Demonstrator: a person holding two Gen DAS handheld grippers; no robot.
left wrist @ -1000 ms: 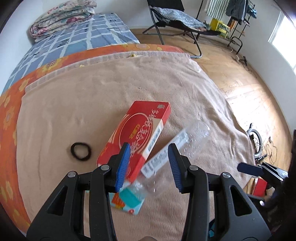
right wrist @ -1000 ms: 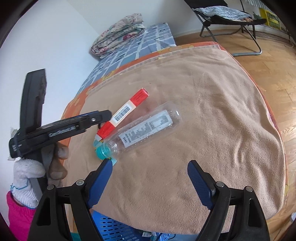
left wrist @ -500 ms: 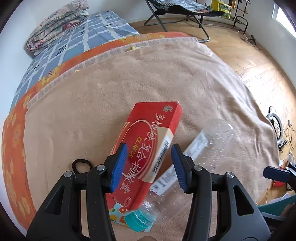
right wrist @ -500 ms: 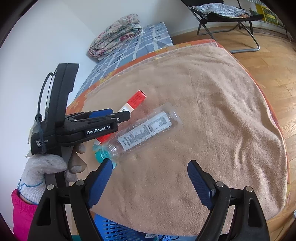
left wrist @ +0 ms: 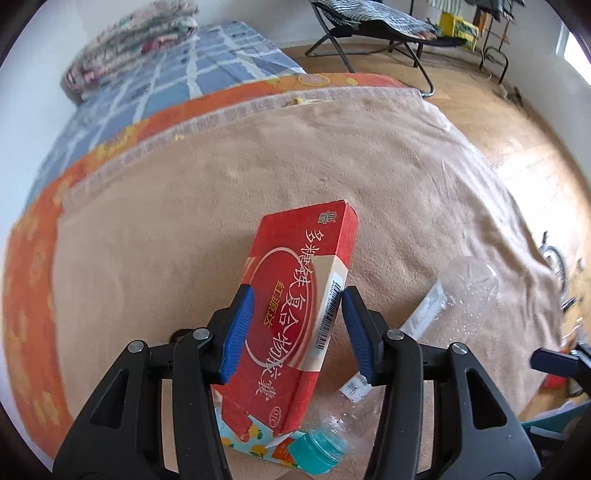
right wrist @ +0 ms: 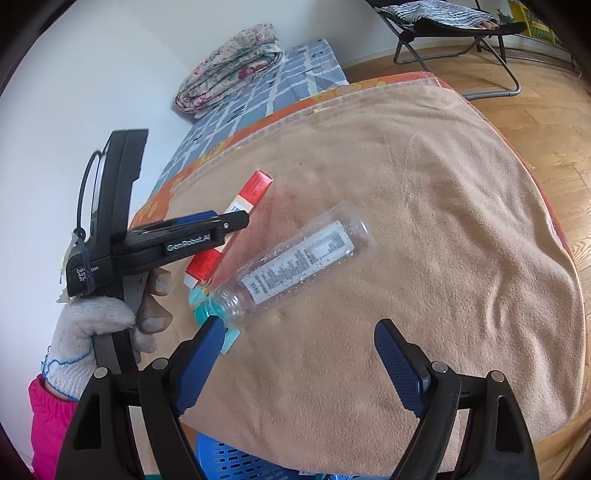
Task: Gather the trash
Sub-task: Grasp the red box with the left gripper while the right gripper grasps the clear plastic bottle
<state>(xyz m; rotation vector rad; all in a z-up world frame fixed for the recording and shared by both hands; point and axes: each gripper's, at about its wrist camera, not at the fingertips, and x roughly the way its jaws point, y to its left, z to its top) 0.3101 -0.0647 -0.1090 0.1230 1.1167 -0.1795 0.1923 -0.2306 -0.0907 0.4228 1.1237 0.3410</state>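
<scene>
A red carton with Chinese print [left wrist: 299, 302] lies on the tan blanket [left wrist: 184, 221]. My left gripper [left wrist: 297, 330] is open with a finger on each side of the carton, the left pad at its edge, a small gap on the right. A clear plastic bottle with a teal cap [left wrist: 436, 332] lies beside the carton. Both show in the right wrist view, the bottle [right wrist: 295, 262] and the carton [right wrist: 236, 218], with the left gripper [right wrist: 221, 225] over the carton. My right gripper [right wrist: 299, 354] is open and empty, short of the bottle's cap.
A small printed teal packet [left wrist: 255, 439] lies under the carton's near end. A blue slotted basket [right wrist: 229, 461] sits below the blanket's near edge. Folded quilts [right wrist: 229, 70] lie on the bed at the back. A folding chair [right wrist: 454, 29] stands on the wooden floor.
My left gripper has moved left off the bottle and forward over the red carton, which now sits between its fingers. The right gripper has stayed still and open.
</scene>
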